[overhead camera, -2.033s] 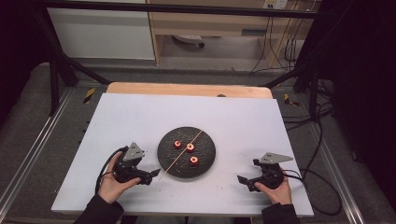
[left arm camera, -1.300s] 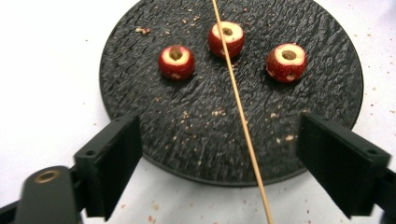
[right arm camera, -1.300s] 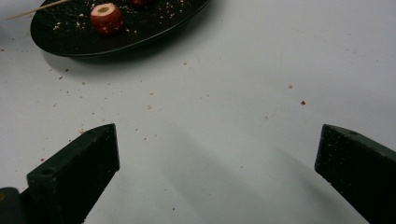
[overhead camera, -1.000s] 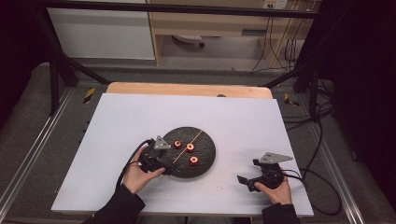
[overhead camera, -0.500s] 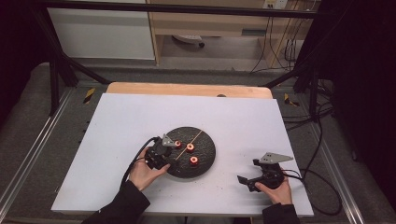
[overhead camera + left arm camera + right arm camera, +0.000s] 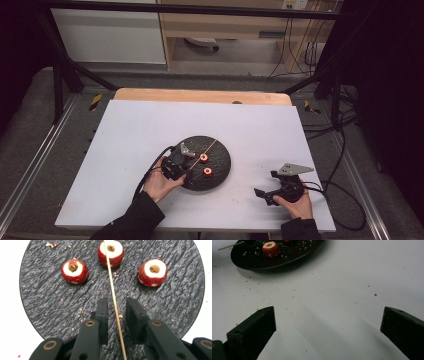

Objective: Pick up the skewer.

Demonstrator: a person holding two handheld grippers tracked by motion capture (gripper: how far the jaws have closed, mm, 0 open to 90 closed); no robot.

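A black round plate (image 6: 222, 167) (image 6: 45, 290) holds three red cored fruits (image 6: 74, 271) (image 6: 110, 250) (image 6: 152, 272) and a thin wooden skewer (image 6: 113, 297) (image 6: 209, 147). My left gripper (image 6: 186, 162) (image 6: 116, 303) reaches over the plate's left part. Its jaws have just been closing and stand narrow on either side of the skewer, with a small gap on each side. My right gripper (image 6: 262, 194) (image 6: 328, 315) rests on the white table at the lower right, open wide around nothing. In the right gripper view the plate (image 6: 274, 261) lies ahead with one fruit (image 6: 270, 249).
The white table (image 6: 150, 130) carries scattered crumbs near the plate. A wooden strip (image 6: 200, 96) runs along its far edge. Black frame bars and cables stand around the table, with cables (image 6: 345, 200) trailing at the right.
My left hand has moved right from beside the plate onto its left part, over the skewer. The right hand has kept still.
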